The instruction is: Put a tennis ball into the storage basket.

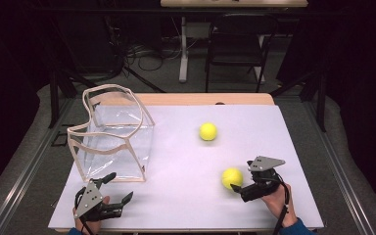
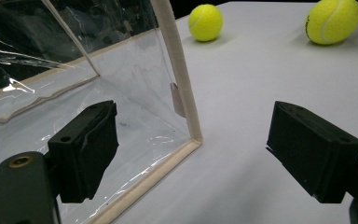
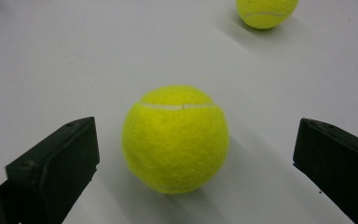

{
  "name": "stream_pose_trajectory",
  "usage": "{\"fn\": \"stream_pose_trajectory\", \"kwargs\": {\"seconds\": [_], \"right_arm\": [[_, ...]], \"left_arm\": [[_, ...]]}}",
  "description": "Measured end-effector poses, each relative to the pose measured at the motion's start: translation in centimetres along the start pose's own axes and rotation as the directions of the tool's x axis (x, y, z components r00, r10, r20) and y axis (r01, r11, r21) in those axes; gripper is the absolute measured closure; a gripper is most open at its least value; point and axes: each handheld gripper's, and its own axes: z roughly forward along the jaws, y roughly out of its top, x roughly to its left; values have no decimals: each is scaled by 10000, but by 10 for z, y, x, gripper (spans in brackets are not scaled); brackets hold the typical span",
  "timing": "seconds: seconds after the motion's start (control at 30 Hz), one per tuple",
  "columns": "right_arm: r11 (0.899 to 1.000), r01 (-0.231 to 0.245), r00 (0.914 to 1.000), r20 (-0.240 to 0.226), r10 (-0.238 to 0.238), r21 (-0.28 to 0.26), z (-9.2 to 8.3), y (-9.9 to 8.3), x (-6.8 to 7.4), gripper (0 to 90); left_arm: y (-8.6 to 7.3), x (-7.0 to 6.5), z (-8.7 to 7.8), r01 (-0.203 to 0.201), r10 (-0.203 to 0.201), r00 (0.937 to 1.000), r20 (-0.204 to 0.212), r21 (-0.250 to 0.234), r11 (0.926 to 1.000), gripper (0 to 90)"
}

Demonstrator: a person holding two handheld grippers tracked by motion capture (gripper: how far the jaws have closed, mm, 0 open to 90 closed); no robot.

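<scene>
Two yellow tennis balls lie on the white table (image 1: pixel 176 161). The near ball (image 1: pixel 232 178) (image 3: pixel 175 137) sits right at the tips of my right gripper (image 1: pixel 241 176) (image 3: pixel 195 144), which is open, with a gap on each side of the ball. The far ball (image 1: pixel 208 131) (image 3: pixel 265 10) rests mid-table. A clear plastic bag with beige trim (image 1: pixel 112 132) (image 2: pixel 182 93) stands open-topped at the left. My left gripper (image 1: pixel 119 187) (image 2: pixel 200 149) is open just in front of the bag's near corner, holding nothing. In the left gripper view, the far ball (image 2: pixel 205 22) and near ball (image 2: pixel 333 21) lie beyond.
The table's wooden far edge (image 1: pixel 200 99) borders a dark floor with a black chair (image 1: pixel 237 44) and a white table leg (image 1: pixel 182 49). Metal rails (image 1: pixel 24 166) run along both sides of the table.
</scene>
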Motion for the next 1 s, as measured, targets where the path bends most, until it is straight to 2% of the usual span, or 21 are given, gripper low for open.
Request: {"fn": "stream_pose_trajectory", "kwargs": {"seconds": [0.3, 0.67, 1.0], "right_arm": [[9992, 29, 9999, -111, -25, 389, 8, 6, -1, 0], [9966, -189, 9994, -268, 211, 797, 18, 9, -2, 0], [9922, -9, 9985, -537, 77, 1250, 30, 12, 3, 0]], "left_arm": [[0, 0, 0, -35, 35, 10000, 27, 35, 10000, 160], [0, 1, 1, -14, 14, 10000, 63, 18, 10000, 160], [-1, 1, 1, -33, 32, 10000, 91, 53, 10000, 160]]}}
